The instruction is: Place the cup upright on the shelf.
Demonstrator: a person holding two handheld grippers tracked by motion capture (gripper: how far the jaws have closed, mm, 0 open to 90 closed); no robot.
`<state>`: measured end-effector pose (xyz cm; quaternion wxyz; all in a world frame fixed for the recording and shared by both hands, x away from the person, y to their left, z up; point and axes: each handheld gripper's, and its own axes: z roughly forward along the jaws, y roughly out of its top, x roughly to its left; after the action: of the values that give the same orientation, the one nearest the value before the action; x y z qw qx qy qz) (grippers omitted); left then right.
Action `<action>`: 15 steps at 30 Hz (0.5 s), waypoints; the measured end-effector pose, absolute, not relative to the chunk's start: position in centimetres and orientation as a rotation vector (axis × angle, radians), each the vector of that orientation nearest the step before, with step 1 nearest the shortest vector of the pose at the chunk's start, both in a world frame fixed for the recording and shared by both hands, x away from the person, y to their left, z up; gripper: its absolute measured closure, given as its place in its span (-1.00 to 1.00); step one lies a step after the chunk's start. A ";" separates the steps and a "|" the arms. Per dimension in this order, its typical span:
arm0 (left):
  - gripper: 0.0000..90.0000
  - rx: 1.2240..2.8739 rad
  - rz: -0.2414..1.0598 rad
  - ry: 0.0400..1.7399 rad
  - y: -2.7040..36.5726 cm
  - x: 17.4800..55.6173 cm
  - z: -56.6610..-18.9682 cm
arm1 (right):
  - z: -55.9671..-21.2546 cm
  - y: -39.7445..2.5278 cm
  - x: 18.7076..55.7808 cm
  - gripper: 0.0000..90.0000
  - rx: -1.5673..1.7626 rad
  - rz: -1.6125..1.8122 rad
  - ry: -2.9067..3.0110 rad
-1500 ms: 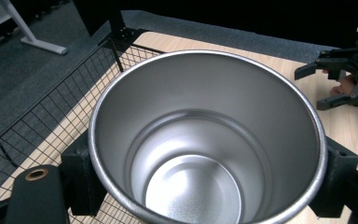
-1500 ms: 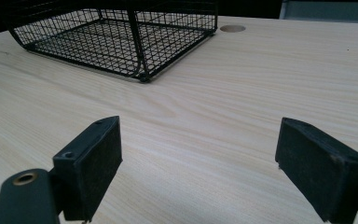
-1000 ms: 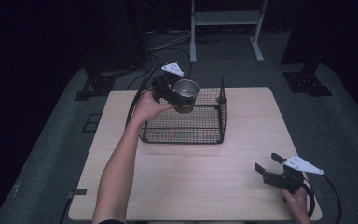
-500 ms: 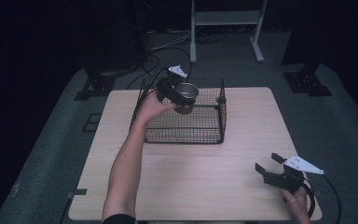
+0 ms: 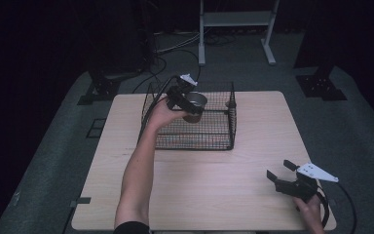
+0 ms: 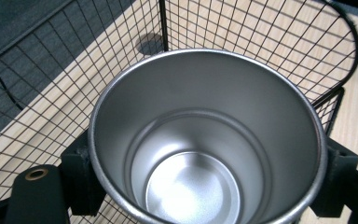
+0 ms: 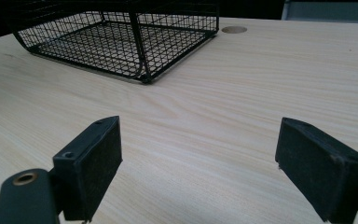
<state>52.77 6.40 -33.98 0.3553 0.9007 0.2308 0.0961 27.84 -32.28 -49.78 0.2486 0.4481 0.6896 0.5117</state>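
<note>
Left tongs (image 5: 187, 100) clamped on metal cup (image 5: 195, 103), held upright above wire basket (image 5: 214, 141). Right tongs (image 7: 200, 163) wide open, empty, over table (image 5: 224, 180) well clear of basket. Apparent step: placing cup; next calls for lowering and release.

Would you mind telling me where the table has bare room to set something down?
The wooden table is bare between the wire basket and the near edge, and along its right side above the right claw, which stands open. The crowded spot is the basket, where the left claw holds the steel cup.
</note>
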 end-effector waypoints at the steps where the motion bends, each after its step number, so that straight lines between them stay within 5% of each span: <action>1: -0.61 2.331 0.249 0.595 6.2 52.8 -34.2 | -49.8 -32.3 27.8 -0.69 1.220 1.393 1.879; 15: -0.61 2.401 0.221 0.622 4.7 53.9 -36.7 | -49.8 -32.3 27.8 -0.69 1.215 1.395 1.879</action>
<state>53.93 4.71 -36.75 0.3199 0.9136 0.2366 0.0840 27.85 -32.29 -49.79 0.2496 0.4462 0.6901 0.5122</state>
